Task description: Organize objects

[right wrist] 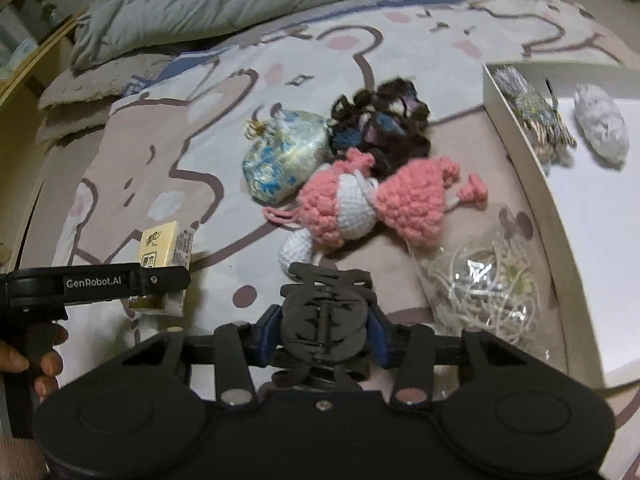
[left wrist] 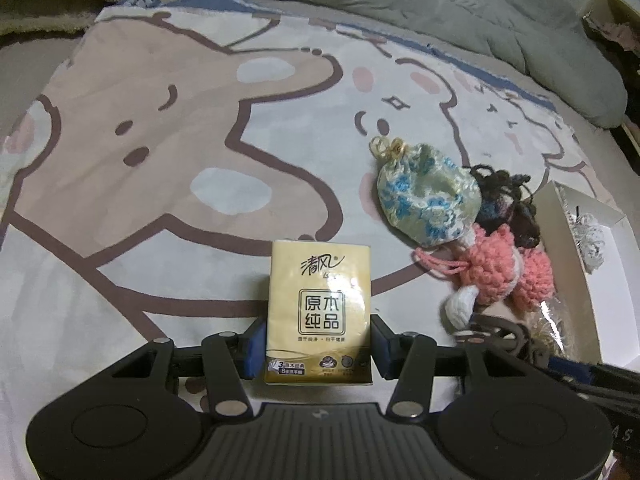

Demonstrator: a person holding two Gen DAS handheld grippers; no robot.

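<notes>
My left gripper (left wrist: 318,350) is shut on a yellow tissue pack (left wrist: 320,308), held just above the bed sheet; the pack also shows in the right wrist view (right wrist: 164,256) with the left gripper across it. My right gripper (right wrist: 322,332) is shut on a black hair claw clip (right wrist: 324,316). A blue-and-gold brocade pouch (left wrist: 428,196) (right wrist: 284,160), a pink-and-white crochet doll (left wrist: 504,268) (right wrist: 360,204) with dark yarn hair (right wrist: 384,120) lie together on the sheet. A white box (right wrist: 532,176) (left wrist: 568,240) stands at the right.
The box holds a silvery tinsel item (right wrist: 532,112) and a white fluffy item (right wrist: 600,128). A clear bag of cord (right wrist: 484,284) lies beside the box. A grey quilt (left wrist: 440,4) is bunched at the far side of the cartoon-print sheet (left wrist: 140,140).
</notes>
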